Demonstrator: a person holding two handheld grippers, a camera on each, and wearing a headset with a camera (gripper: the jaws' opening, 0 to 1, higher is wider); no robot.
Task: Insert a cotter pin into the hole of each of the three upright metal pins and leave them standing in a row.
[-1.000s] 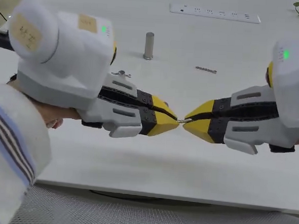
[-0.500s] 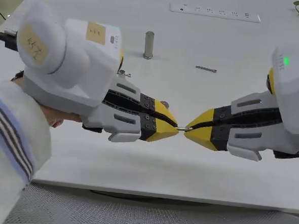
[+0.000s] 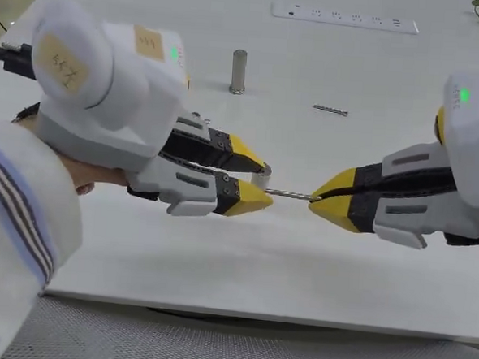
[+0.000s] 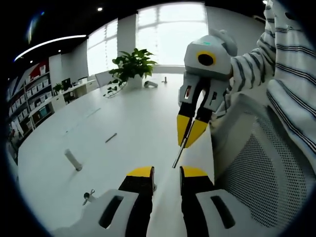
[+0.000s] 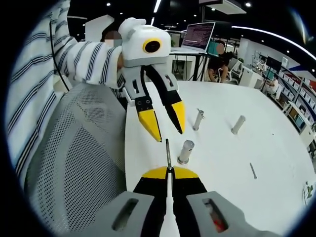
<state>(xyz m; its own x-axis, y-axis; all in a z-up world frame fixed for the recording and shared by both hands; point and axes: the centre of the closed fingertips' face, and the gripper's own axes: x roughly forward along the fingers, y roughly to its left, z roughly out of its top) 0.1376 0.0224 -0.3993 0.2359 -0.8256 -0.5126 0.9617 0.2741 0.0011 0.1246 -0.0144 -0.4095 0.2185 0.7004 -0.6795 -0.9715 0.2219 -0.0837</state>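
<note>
Out over the near half of the worktop (image 3: 219, 251), my left tongs (image 3: 265, 183) have just let go and now stand wide. So the cotter pin (image 3: 287, 194) hangs level from the right tongs (image 3: 313, 199) alone, nipped shut on one end (handover done, I reckon). Its free tip sits close beside the nearest upright metal pin (image 5: 186, 151), not touching. Next job is lining it up with that hole. Another upright pin (image 3: 239, 71) waits further back.
</note>
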